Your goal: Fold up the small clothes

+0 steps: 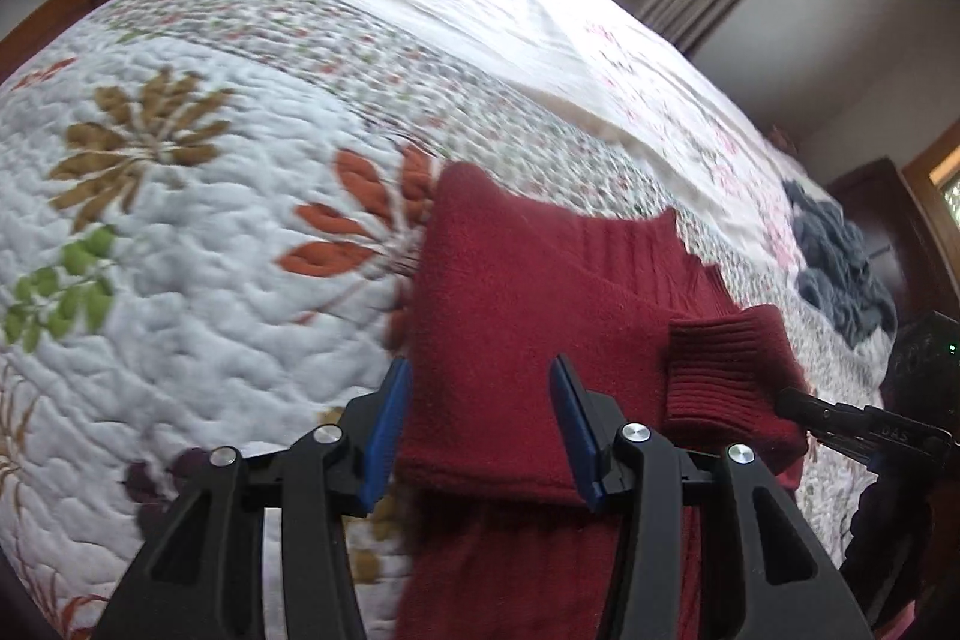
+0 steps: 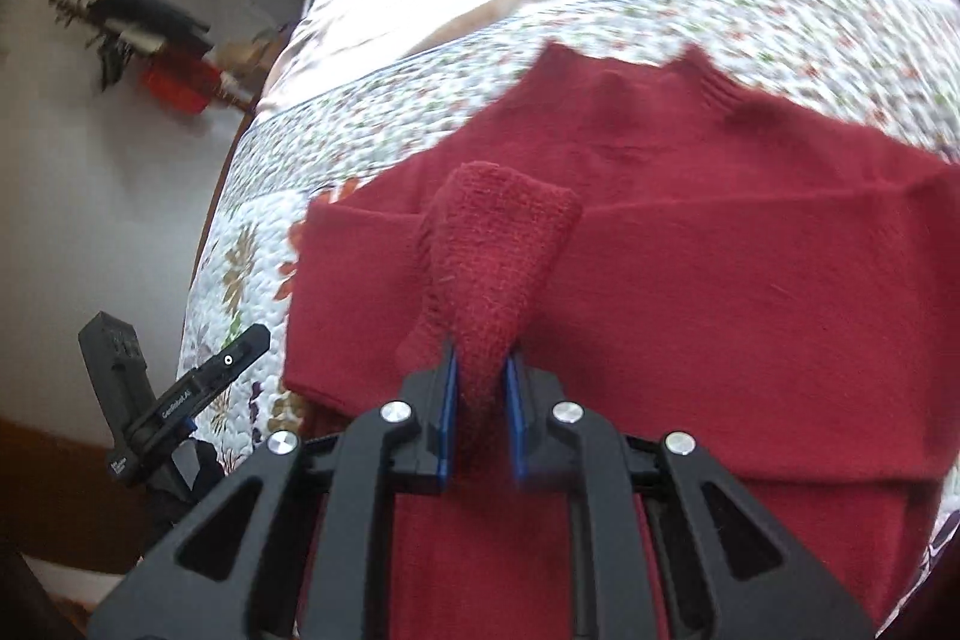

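Right tool [image 2: 480, 388] clamping red sweater [image 2: 690, 280] cuff [image 2: 498, 244], left tool [image 1: 480, 418] spread wide

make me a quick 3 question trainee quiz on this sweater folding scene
1. True or false: the right gripper is shut on the sleeve cuff of the red sweater.
2. The left gripper is: A) open above the sweater, B) clamped on the collar, C) holding the grey garment.
3. What lies apart from the sweater on the quilt, toward its far right in the left wrist view?

Key: 1 true; 2 A; 3 a crumpled grey garment.
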The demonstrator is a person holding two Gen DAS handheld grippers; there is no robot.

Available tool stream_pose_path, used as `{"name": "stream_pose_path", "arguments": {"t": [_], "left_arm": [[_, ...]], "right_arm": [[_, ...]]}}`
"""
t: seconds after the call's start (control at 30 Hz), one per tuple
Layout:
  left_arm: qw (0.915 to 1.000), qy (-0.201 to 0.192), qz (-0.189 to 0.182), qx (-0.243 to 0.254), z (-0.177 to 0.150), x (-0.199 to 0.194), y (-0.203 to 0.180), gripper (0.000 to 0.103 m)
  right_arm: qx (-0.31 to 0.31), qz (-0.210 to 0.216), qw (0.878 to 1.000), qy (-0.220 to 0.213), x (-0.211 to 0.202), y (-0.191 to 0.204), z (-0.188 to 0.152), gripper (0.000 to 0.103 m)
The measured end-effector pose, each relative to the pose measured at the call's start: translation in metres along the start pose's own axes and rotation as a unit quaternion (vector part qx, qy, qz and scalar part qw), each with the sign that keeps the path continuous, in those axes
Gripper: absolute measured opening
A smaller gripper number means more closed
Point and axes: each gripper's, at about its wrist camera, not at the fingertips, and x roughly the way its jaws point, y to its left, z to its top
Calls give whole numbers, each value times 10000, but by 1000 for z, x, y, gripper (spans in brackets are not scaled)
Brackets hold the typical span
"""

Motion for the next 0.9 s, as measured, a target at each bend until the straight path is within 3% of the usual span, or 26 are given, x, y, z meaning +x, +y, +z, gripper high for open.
{"name": "stream_pose_path", "arguments": {"t": [0.33,0.5,0.6,0.7,0.73,0.9], "left_arm": [[9966,353,642,374,-8,45,-11,48],[9968,463,603,239,-8,47,-1,51],[9969,322,658,286,-5,33,-3,51],[9985,22,390,378,3,8,-14,51],[9990,-37,223,392,6,2,-20,51],[9971,315,-661,216,10,11,-39,51]], "right_arm": [[486,-380,9973,408,45,-50,-12,13],[379,-503,9969,480,45,-43,-12,20],[19,-845,9963,135,18,-25,-11,23],[-416,-877,9952,-77,0,-3,-10,26],[-637,-824,9946,-29,-1,10,-11,33],[-1469,-909,9842,398,31,56,-19,45]]}}
